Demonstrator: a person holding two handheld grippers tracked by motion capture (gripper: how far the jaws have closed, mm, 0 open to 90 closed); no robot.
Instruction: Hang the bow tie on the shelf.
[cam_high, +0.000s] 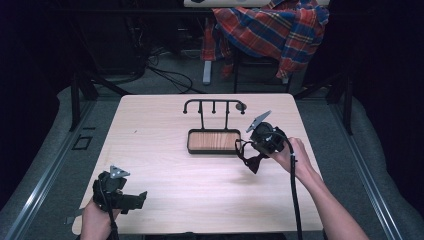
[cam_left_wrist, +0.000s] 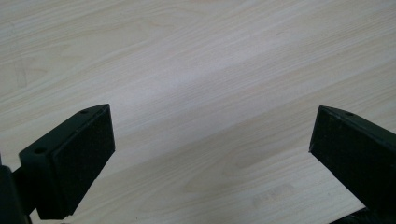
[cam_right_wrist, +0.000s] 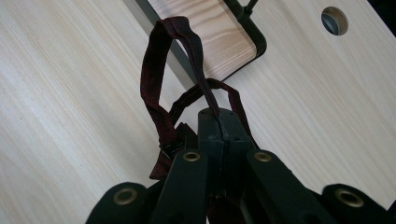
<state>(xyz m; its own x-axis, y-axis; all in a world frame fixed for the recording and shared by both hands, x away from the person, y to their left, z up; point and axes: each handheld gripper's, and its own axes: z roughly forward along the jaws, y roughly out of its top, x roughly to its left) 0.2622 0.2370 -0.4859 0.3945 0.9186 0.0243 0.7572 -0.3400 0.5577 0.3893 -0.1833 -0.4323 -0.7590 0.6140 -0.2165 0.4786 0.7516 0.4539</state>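
A pale wooden tabletop (cam_high: 175, 180) is seen from above in a dim room, with dark floor on both sides. Nearest, at the bottom left edge, the left tongs (cam_high: 141, 199) are held low over the bare wood by a hand; in the left gripper view their jaws stand wide apart with nothing between them. Farther in, on the right, the right tongs (cam_high: 248, 161) are held above the tabletop by the other hand, a black cable trailing back along the forearm. Their jaws are pressed together on a dark red strap (cam_right_wrist: 159, 88), which is pinched at one point and hangs in loops clear of the wood, a small buckle on it. Just beyond the strap, a black tray (cam_high: 190, 142) with a wooden floor is set at the table's middle, a hooked black rail rising behind it. At the far back, a plaid shirt (cam_high: 270, 27) is draped over a chair.
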